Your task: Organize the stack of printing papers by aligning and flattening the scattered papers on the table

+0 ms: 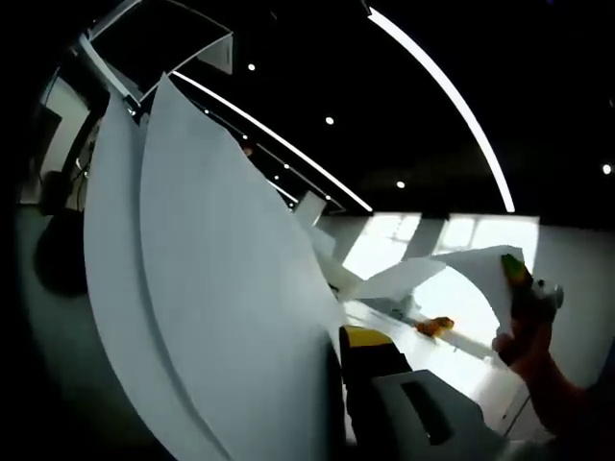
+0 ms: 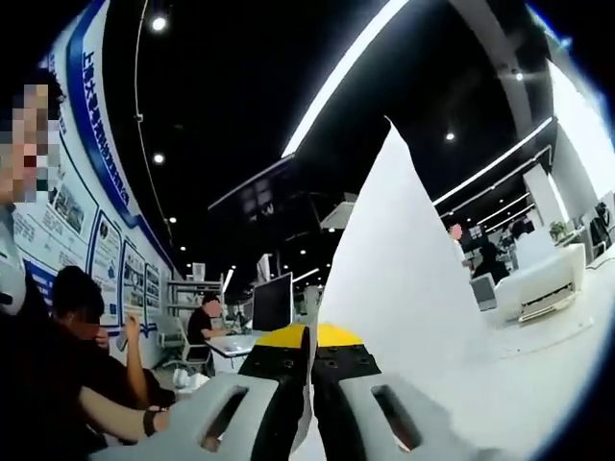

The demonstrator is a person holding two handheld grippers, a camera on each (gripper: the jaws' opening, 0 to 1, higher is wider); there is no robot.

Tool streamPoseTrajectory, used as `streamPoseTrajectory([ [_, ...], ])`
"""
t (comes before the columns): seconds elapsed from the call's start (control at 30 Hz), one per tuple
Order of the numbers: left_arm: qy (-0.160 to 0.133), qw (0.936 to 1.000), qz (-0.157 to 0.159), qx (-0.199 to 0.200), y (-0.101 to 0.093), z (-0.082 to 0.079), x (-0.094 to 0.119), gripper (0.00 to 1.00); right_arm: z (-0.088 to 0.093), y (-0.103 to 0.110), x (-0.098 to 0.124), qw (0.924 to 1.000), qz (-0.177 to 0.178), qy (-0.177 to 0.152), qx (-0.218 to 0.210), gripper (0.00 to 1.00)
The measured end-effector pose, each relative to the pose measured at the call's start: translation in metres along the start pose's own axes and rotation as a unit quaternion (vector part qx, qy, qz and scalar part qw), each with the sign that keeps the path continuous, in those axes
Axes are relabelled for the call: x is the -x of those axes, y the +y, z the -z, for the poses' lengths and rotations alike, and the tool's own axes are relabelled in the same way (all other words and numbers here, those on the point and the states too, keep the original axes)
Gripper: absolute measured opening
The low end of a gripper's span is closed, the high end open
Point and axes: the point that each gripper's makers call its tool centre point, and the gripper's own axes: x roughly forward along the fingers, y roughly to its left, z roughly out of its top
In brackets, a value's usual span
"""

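My right gripper (image 2: 309, 384) pinched thin white printing sheets (image 2: 404, 288), lifted up. Left gripper (image 1: 356, 384) clamped more sheets; uneven pull could crease them

In the left gripper view, tall white sheets of paper (image 1: 221, 288) curve up through the left and centre of the frame, held upright. The left gripper (image 1: 384, 384) rises at bottom centre beside them. At right, the other gripper (image 1: 527, 288) pinches another curled sheet (image 1: 452, 274).
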Motion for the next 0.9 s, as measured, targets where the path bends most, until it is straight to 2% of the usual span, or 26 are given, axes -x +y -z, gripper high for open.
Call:
streamPoseTrajectory([
  [0.1, 0.0, 1.0, 0.0, 0.0, 0.0, 0.0, 0.0, 0.12, -0.006, 0.011, -0.002, 0.9999, -0.013, -0.005, 0.006, 0.0],
  [0.27, -0.001, 1.0, 0.001, 0.001, 0.0, 0.0, 0.0, 0.12, -0.006, 0.021, -0.003, 0.9996, -0.026, -0.005, 0.008, 0.0],
  [0.33, -0.001, 1.0, 0.001, 0.001, 0.0, 0.0, 0.0, 0.12, -0.002, 0.023, -0.003, 0.9996, -0.027, 0.0, 0.008, 0.0],
  [0.43, -0.001, 1.0, 0.001, 0.001, 0.001, 0.0, 0.0, 0.12, 0.018, 0.025, -0.003, 0.9987, -0.026, 0.034, 0.027, 0.0],
  [0.53, 0.0, 1.0, 0.001, 0.001, 0.001, 0.0, 0.0, 0.12, 0.028, 0.032, -0.004, 0.998, -0.034, 0.047, 0.026, 0.0],
  [0.9, 0.0, 1.0, 0.001, 0.001, 0.001, 0.0, 0.0, 0.12, 0.034, 0.049, -0.009, 0.9951, -0.066, 0.063, 0.036, 0.0],
])
